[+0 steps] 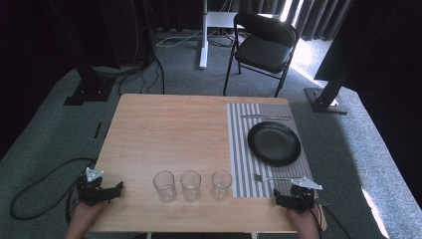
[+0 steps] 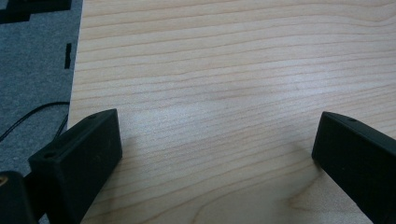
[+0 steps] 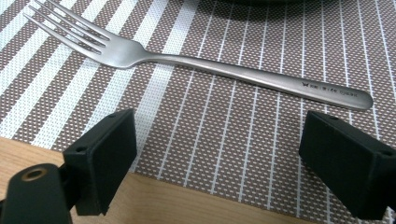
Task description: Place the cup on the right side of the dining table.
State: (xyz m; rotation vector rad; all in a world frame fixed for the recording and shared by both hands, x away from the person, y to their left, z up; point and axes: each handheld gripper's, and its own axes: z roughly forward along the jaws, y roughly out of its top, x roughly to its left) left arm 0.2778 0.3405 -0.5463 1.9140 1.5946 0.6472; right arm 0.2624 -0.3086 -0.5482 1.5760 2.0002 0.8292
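Three clear glasses (image 1: 192,185) stood in a row along the near edge of the wooden table (image 1: 164,129), left of the striped placemat (image 1: 240,149), and all three looked empty. The black plate (image 1: 274,143) sat on the placemat with nothing on it. A knife (image 1: 265,117) lay on the placemat just beyond the plate, and a fork (image 1: 276,178) lay on it just nearer to you than the plate, tines pointing toward the glasses.

Your left gripper (image 1: 103,191) hung at the table's near left corner, well apart from the placemat, jaws spread wide with only bare wood between them. Your left gripper view showed one jaw right at the table's left edge, carpet (image 2: 32,70) beyond it.

Your right gripper (image 1: 291,198) sat at the placemat's near edge, jaws wide and holding nothing. In your right gripper view the fork (image 3: 205,63) lay crosswise just ahead of the jaws, apart from them, with the placemat (image 3: 224,140) edge and a strip of wood under them.

Left of the placemat, the tabletop beyond the glasses was open wood up to its far edge. A black folding chair (image 1: 263,47) stood on the carpet beyond the table.
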